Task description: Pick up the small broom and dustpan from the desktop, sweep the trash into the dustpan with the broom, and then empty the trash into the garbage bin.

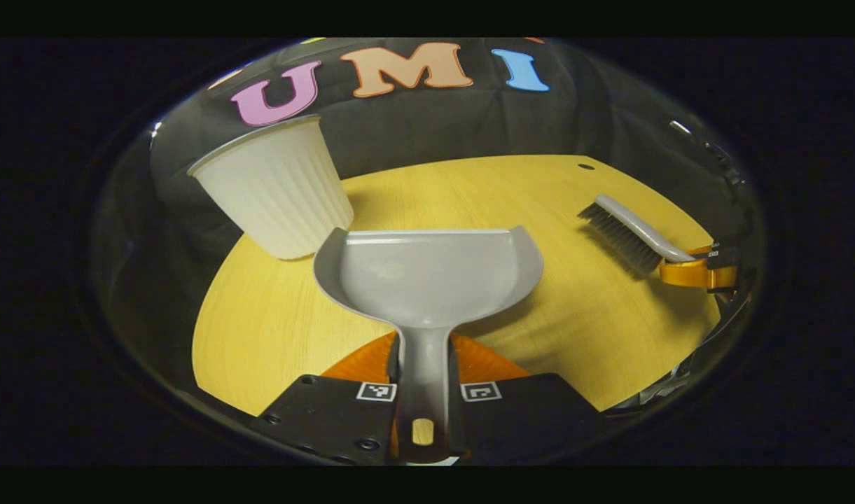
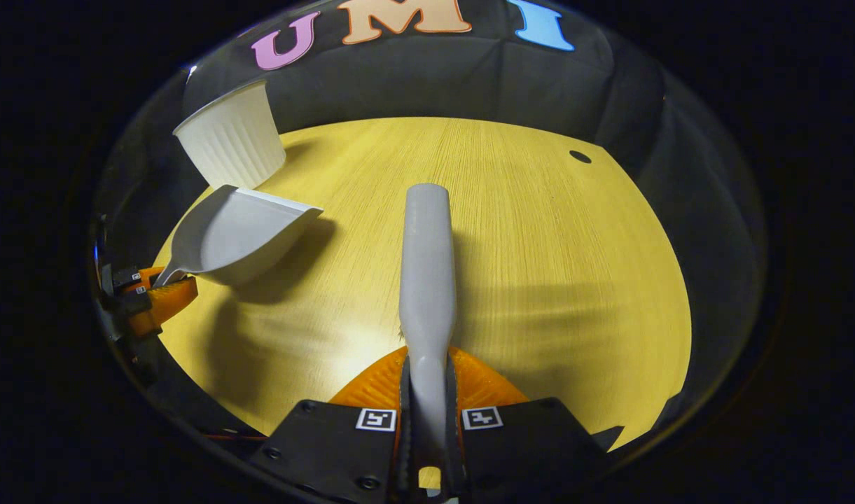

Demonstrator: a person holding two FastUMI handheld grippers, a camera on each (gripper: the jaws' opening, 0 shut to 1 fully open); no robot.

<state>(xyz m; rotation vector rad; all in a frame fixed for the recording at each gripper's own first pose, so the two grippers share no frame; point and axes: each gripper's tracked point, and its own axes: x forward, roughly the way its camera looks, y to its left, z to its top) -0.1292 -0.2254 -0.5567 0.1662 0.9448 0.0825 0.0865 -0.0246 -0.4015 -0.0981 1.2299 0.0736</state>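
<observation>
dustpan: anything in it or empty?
Empty. In the left gripper view the dustpan, held by the left claw, shows a bare grey tray, with no trash visible inside.

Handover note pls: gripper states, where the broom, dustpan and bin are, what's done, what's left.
Left gripper: shut on the dustpan handle, pan held above the wooden desktop, its front edge next to the white ribbed garbage bin.
Right gripper: shut on the small broom handle; the left gripper view shows the broom's bristles pointing down over the desktop.
Done: both tools picked up.
No trash visible on the desktop or in the dustpan; whether the sweep and the emptying are done cannot be told. The inside of the bin is hidden.
</observation>
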